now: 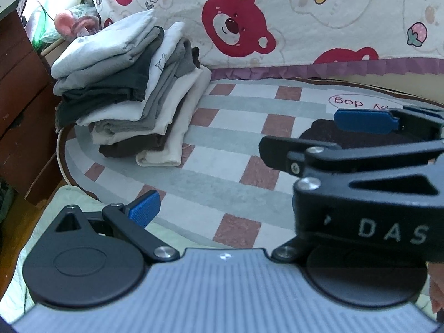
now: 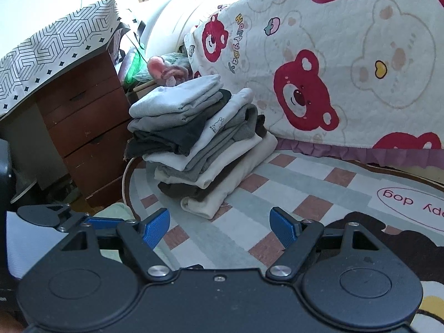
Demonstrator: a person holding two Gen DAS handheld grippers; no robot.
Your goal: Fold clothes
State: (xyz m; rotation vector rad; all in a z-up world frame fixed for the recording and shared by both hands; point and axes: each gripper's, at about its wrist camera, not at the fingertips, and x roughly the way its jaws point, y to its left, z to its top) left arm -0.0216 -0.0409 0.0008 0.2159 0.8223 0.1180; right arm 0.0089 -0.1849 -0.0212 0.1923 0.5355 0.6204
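Note:
A stack of folded clothes (image 1: 130, 91) in grey, white, dark grey and brown sits on the checked rug (image 1: 230, 144) at the left, also in the right wrist view (image 2: 194, 138). My left gripper (image 1: 211, 216) is open and empty, low over the rug; only its left blue pad (image 1: 145, 208) shows, the right gripper's body covers the other. My right gripper (image 2: 220, 227) is open and empty, a short way in front of the stack; it also shows at the right of the left wrist view (image 1: 319, 133).
A bear-print quilt (image 2: 347, 69) hangs down behind the rug. A brown wooden drawer unit (image 2: 83, 127) stands left of the stack under a patterned cloth (image 2: 50, 52). A pink plush item (image 2: 163, 69) lies behind the stack. A pale green mat (image 1: 63, 202) borders the rug.

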